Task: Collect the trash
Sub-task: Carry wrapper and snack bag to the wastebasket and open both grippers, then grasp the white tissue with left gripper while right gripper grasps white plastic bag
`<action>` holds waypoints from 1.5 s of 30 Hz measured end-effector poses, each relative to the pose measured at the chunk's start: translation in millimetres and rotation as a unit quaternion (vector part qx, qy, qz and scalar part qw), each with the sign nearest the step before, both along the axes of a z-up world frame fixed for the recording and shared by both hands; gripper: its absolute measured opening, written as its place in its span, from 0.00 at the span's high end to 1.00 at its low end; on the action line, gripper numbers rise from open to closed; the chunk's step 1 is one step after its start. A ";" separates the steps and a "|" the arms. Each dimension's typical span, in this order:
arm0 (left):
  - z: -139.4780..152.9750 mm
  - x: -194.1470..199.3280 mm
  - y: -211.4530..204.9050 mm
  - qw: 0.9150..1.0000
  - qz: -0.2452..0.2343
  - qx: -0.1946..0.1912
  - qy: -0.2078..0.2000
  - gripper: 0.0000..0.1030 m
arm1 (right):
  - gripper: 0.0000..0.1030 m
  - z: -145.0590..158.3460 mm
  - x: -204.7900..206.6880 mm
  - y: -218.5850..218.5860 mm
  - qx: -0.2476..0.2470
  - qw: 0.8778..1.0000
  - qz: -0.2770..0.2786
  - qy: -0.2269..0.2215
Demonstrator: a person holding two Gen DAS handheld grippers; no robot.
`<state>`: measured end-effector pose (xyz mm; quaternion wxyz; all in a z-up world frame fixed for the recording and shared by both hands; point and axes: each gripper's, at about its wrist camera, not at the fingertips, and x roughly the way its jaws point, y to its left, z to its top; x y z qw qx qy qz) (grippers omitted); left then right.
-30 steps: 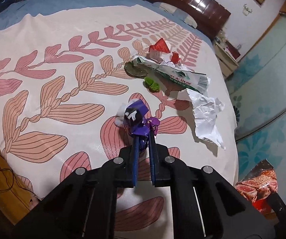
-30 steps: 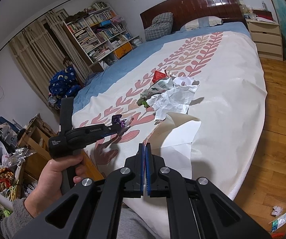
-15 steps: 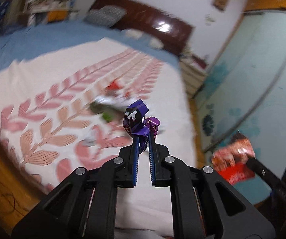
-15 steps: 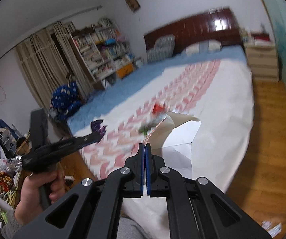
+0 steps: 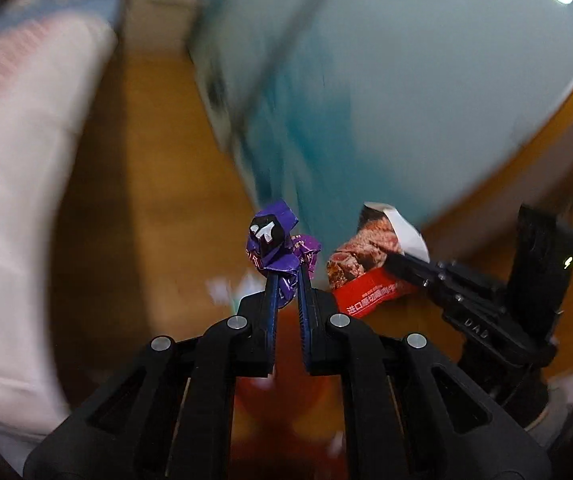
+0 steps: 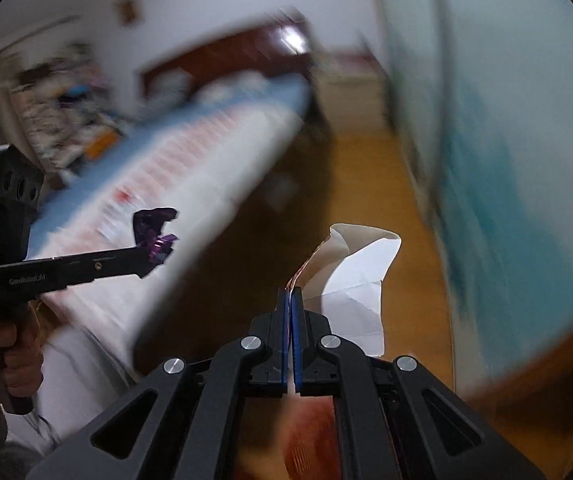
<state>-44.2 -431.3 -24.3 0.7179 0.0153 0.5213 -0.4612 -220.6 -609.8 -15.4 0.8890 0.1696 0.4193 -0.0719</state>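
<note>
My left gripper is shut on a crumpled purple wrapper, held in the air over the wooden floor; it also shows in the right wrist view. My right gripper is shut on a red snack bag with a white inside, which also shows in the left wrist view just right of the purple wrapper. A blurred orange-red container lies below both grippers.
The bed with its white and pink leaf cover is at the left. A teal wall stands ahead and right. Wooden floor runs between them. The view is motion-blurred.
Both grippers have swung away from the bed to the right, toward the floor and the teal wall, each keeping its hold. The two grippers are now close together.
</note>
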 end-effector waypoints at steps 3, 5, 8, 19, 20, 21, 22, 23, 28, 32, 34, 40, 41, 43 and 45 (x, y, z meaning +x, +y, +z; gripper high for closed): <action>-77.6 -20.0 -54.6 0.994 -0.059 0.076 0.053 0.91 | 0.97 -89.7 -33.4 -28.8 0.034 0.995 -0.041 0.082; -130.8 -33.1 -82.6 0.984 -0.090 0.126 0.085 0.91 | 0.97 -138.6 -48.8 -31.7 0.061 0.989 -0.056 0.120; -173.2 -42.2 -102.6 0.973 -0.106 0.175 0.106 0.91 | 0.96 -186.0 -66.6 -31.9 0.091 0.982 -0.072 0.150; -196.0 -52.7 -112.0 0.965 -0.112 0.203 0.122 0.35 | 0.48 -200.3 -71.4 -31.6 0.081 0.982 -0.072 0.155; -194.2 -51.1 -109.2 0.967 -0.107 0.196 0.125 0.35 | 0.53 -196.3 -67.4 -31.7 0.070 0.983 -0.069 0.157; -190.8 -49.4 -108.6 0.968 -0.105 0.194 0.122 0.35 | 0.53 -191.1 -65.9 -31.4 0.062 0.984 -0.070 0.154; -184.8 -46.7 -106.1 0.970 -0.099 0.190 0.113 0.35 | 0.53 -184.4 -65.1 -33.3 0.062 0.984 -0.073 0.149; -181.7 -46.3 -104.6 0.972 -0.095 0.187 0.110 0.35 | 0.53 -179.9 -63.7 -33.9 0.062 0.985 -0.075 0.145; -130.7 -19.6 -69.9 0.987 -0.052 0.128 0.084 0.35 | 0.53 -139.7 -46.9 -31.9 0.039 0.990 -0.077 0.112; -58.1 17.9 -1.3 0.998 0.022 0.062 0.013 0.35 | 0.52 -84.4 -8.2 -14.1 -0.010 0.996 -0.057 0.061; -22.6 33.2 42.2 0.996 0.071 0.039 -0.033 0.35 | 0.52 -51.9 19.5 3.2 -0.031 0.999 -0.033 0.028; 63.0 49.0 223.5 0.956 0.253 0.004 -0.150 0.31 | 0.52 44.1 116.2 94.3 -0.042 0.993 0.067 -0.089; 70.9 46.7 260.4 0.942 0.290 0.008 -0.170 0.28 | 0.51 57.3 129.3 113.0 -0.038 0.990 0.084 -0.106; 76.2 42.3 311.2 0.921 0.337 0.011 -0.197 0.22 | 0.48 79.7 153.2 156.0 -0.038 0.982 0.121 -0.139; 72.8 39.5 360.4 0.899 0.381 0.013 -0.216 0.17 | 0.47 89.5 173.5 202.1 -0.041 0.973 0.161 -0.161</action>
